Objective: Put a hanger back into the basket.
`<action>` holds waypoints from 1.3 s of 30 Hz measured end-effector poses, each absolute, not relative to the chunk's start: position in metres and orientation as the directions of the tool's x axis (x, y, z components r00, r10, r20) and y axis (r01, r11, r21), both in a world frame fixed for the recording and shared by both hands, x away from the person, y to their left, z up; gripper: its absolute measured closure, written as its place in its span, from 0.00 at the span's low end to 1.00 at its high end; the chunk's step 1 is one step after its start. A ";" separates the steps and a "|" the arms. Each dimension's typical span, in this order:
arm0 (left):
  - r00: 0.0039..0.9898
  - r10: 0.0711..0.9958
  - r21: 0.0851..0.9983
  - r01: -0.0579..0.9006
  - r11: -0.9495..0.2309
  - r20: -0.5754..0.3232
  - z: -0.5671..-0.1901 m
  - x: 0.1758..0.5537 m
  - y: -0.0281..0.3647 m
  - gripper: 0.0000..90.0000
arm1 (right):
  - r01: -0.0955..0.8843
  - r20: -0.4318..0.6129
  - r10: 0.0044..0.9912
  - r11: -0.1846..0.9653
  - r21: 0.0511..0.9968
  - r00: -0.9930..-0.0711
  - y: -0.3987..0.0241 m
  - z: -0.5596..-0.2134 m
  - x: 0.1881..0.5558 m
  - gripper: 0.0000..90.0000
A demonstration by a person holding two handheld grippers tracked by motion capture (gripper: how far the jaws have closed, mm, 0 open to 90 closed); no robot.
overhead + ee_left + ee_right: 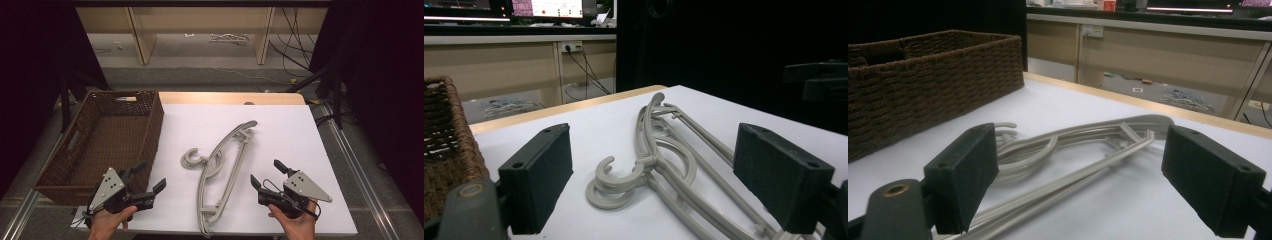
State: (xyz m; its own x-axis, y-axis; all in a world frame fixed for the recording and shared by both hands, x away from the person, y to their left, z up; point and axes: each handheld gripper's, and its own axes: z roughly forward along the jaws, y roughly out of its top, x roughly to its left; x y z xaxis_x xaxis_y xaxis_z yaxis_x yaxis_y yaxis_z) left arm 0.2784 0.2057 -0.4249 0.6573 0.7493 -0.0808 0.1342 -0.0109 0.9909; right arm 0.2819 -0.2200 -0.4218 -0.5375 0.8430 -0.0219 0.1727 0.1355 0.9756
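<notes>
Two grey plastic hangers (223, 167) lie stacked on the white table top (290, 135), hooks (192, 160) toward the basket; they also lie ahead in the left gripper view (659, 165) and in the right gripper view (1073, 150). My left gripper (148, 176) is held at the table's front left beside the basket, jaws open and empty, pointing toward the hangers. At the front right, my right gripper (268, 173) is open too, with nothing between its pads, just right of the hangers' lower end.
A brown wicker basket (150, 135) stands at the left of the table, empty inside. The table's wooden far edge (230, 97) runs behind. Beyond are wooden shelf legs and loose cables on the floor. Dark curtains flank both sides.
</notes>
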 end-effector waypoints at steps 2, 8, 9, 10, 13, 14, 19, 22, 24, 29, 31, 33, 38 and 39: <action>0.658 0.749 0.991 0.137 -0.009 -0.084 -0.425 0.279 0.205 0.17 | 0.179 -0.017 0.840 0.135 0.975 -0.543 -0.220 -0.422 0.281 0.18; 0.682 0.727 0.990 0.139 -0.014 -0.085 -0.426 0.279 0.201 0.17 | 0.189 -0.023 0.844 0.147 0.971 -0.537 -0.220 -0.422 0.281 0.18; 0.684 0.724 0.990 0.143 -0.008 -0.093 -0.426 0.279 0.200 0.17 | 0.178 -0.026 0.840 0.145 0.973 -0.542 -0.220 -0.422 0.282 0.18; 0.683 0.724 0.989 0.149 -0.007 -0.098 -0.426 0.279 0.198 0.17 | 0.163 -0.034 0.837 0.146 0.976 -0.546 -0.220 -0.422 0.283 0.18; 0.693 0.715 0.986 0.162 -0.028 -0.093 -0.428 0.278 0.189 0.17 | 0.191 -0.007 0.848 0.127 0.973 -0.531 -0.220 -0.423 0.282 0.18; 0.696 0.713 0.986 0.161 -0.035 -0.088 -0.428 0.277 0.186 0.17 | 0.195 -0.004 0.847 0.127 0.973 -0.531 -0.220 -0.423 0.282 0.18; 0.699 0.711 0.981 0.182 -0.070 -0.079 -0.427 0.278 0.170 0.18 | 0.191 -0.005 0.845 0.127 0.973 -0.535 -0.220 -0.423 0.282 0.18; 0.698 0.711 0.968 0.229 -0.102 -0.090 -0.427 0.283 0.162 0.19 | 0.178 -0.016 0.846 0.130 0.975 -0.533 -0.221 -0.424 0.283 0.18; 0.693 0.714 0.956 0.265 -0.129 -0.095 -0.427 0.289 0.154 0.21 | 0.170 -0.017 0.843 0.128 0.977 -0.538 -0.222 -0.424 0.285 0.18; 0.686 0.723 0.915 0.340 -0.219 -0.081 -0.429 0.307 0.131 0.25 | 0.193 0.003 0.843 0.120 0.974 -0.539 -0.220 -0.424 0.283 0.18; 0.679 0.733 0.890 0.356 -0.285 -0.037 -0.431 0.314 0.122 0.25 | 0.187 -0.026 0.841 0.150 0.971 -0.540 -0.222 -0.425 0.284 0.18; 0.687 0.726 0.867 0.387 -0.315 -0.043 -0.433 0.320 0.113 0.26 | 0.198 -0.016 0.839 0.146 0.969 -0.543 -0.222 -0.426 0.284 0.18; 0.710 0.704 0.828 0.403 -0.390 -0.014 -0.438 0.332 0.099 0.29 | 0.208 0.002 0.835 0.134 0.969 -0.551 -0.220 -0.427 0.285 0.18; 0.709 0.705 0.825 0.407 -0.392 -0.015 -0.440 0.334 0.096 0.29 | 0.217 -0.005 0.835 0.150 0.965 -0.551 -0.221 -0.426 0.284 0.18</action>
State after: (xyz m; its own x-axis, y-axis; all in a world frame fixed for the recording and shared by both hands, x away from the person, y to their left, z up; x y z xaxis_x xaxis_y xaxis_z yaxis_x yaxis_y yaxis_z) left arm 0.3339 0.0964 -0.4396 0.7091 0.7050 -0.0152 0.4072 -0.3918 0.8251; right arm 0.2843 -0.2214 -0.4263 -0.5509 0.8346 -0.0055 0.2174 0.1498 0.9645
